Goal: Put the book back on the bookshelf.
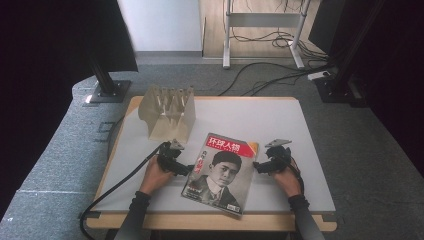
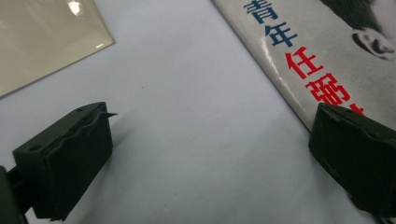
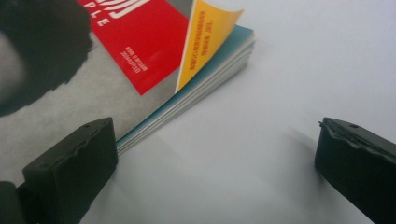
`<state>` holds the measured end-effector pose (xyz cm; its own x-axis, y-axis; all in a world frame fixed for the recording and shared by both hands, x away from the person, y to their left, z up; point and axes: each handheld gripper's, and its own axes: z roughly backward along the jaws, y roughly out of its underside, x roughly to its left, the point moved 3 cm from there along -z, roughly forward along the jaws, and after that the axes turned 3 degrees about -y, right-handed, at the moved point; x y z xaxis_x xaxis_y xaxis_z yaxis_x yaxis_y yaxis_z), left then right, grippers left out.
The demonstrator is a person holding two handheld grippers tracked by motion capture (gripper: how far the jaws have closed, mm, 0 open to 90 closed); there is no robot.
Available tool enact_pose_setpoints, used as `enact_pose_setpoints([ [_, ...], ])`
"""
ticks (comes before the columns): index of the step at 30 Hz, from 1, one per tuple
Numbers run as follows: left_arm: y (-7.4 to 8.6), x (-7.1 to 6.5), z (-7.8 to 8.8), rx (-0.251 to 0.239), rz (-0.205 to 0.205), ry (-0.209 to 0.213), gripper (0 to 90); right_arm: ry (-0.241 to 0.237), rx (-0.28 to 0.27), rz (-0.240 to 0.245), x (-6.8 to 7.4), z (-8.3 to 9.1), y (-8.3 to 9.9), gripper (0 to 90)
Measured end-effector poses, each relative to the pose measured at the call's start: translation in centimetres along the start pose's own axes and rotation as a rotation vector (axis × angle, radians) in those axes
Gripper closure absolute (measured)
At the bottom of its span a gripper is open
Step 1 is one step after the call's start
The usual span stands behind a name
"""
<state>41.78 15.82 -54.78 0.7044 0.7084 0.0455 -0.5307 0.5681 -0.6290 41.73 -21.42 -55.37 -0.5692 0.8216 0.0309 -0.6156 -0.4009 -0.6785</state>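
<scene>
Both grippers flanked the magazine (image 1: 221,172). The left gripper (image 2: 210,154) gaped wide, holding nothing. The right gripper (image 3: 217,161) did likewise.

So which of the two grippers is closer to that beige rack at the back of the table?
The left. The left gripper sits at the magazine's left edge, just in front of the beige rack. The right gripper is at the magazine's right edge, with the magazine between it and the rack.
</scene>
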Motion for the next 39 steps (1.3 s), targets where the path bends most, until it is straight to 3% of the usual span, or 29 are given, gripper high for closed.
enact_pose_setpoints([
  [5, 0.5, -0.7, 0.4, -0.013, 0.009, -0.010, 0.0, 0.025, 0.011, 0.006, -0.6, -1.0, -1.4, 0.0],
  [10, 1.1, -1.7, 0.6, -0.034, 0.020, -0.005, 0.0, 0.018, 0.008, -0.024, -1.4, -1.9, -2.2, 0.0],
  [25, 1.3, -6.4, 1.1, -0.038, -0.073, 0.064, 0.0, 0.047, -0.038, -0.062, -2.4, -4.0, -4.2, 0.0],
  [30, 1.3, -5.8, 1.1, -0.031, -0.094, 0.096, 0.0, 0.017, -0.010, -0.038, -2.4, -3.4, -4.4, 6.3],
  [34, 1.1, -4.4, 0.8, -0.034, -0.055, 0.067, 0.0, -0.027, -0.046, -0.041, -1.8, -2.0, -5.2, 6.2],
  [39, 0.7, -4.4, 0.5, -0.033, -0.047, 0.053, 0.0, -0.108, -0.052, -0.034, -0.4, -2.3, -6.1, 6.3],
])
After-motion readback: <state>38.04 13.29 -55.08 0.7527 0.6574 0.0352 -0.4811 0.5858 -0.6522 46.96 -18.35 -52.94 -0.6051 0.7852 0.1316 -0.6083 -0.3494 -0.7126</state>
